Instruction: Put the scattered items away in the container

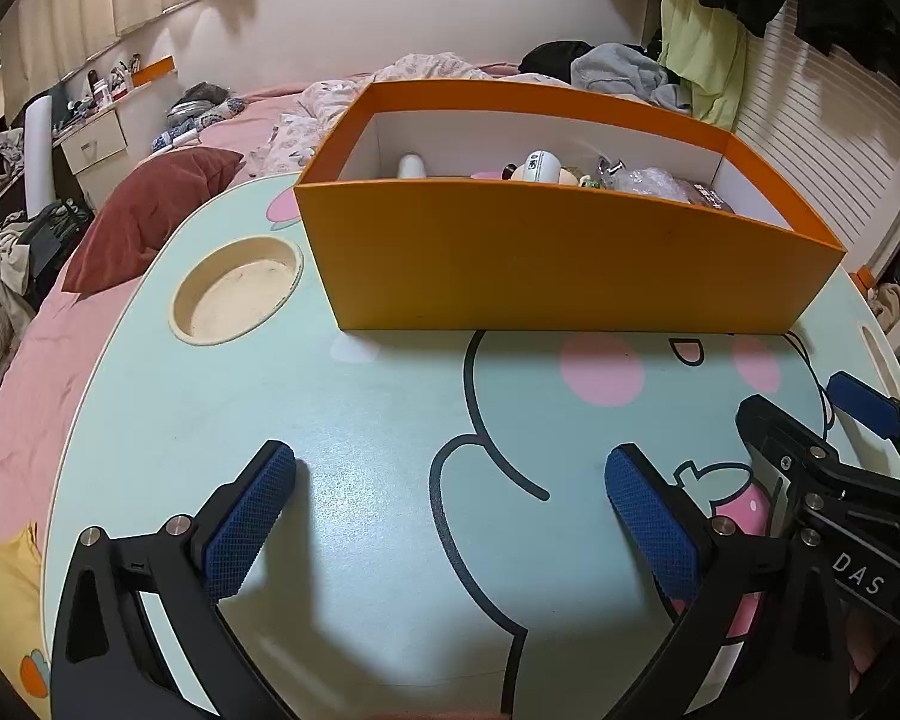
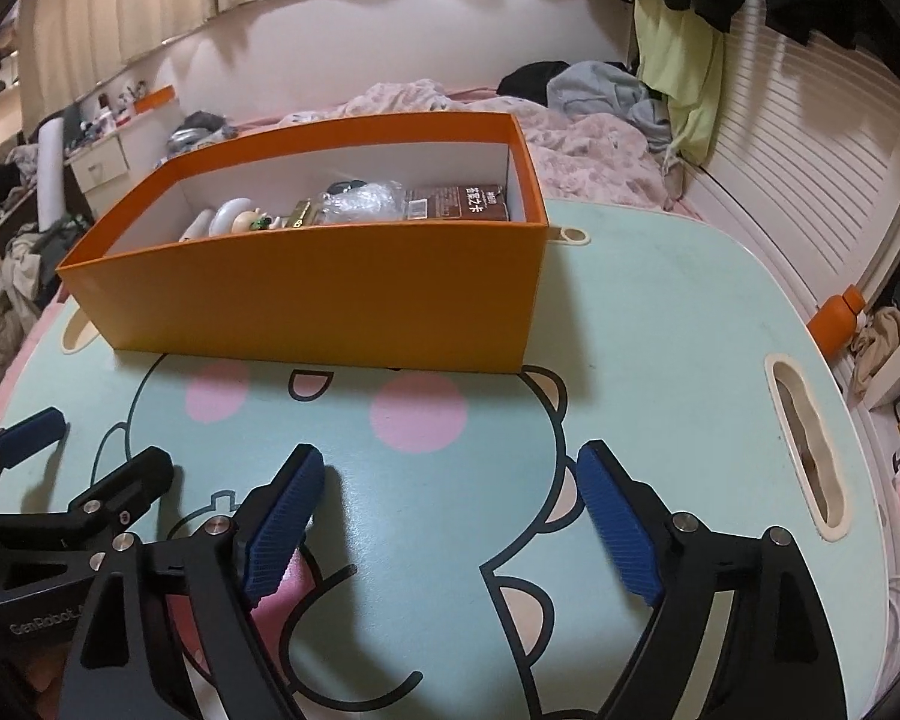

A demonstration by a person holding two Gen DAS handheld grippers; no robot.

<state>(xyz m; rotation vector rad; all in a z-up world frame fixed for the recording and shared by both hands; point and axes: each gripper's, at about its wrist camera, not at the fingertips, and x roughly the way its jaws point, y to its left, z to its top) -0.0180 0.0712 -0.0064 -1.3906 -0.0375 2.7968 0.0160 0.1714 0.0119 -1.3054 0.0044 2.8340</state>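
Both grippers spread wide, nothing btwn the pads: my left gripper (image 1: pixel 450 474) and right gripper (image 2: pixel 450 474) hang side by side over the bare mint lap table (image 2: pixel 660 300). Orange box (image 1: pixel 540 264) sits at the far edge w/ the items (image 2: pixel 354 204) inside.

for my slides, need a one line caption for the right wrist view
Open right gripper over the cartoon-print lap table, nothing between its jaws; the orange box behind holds the gathered items.
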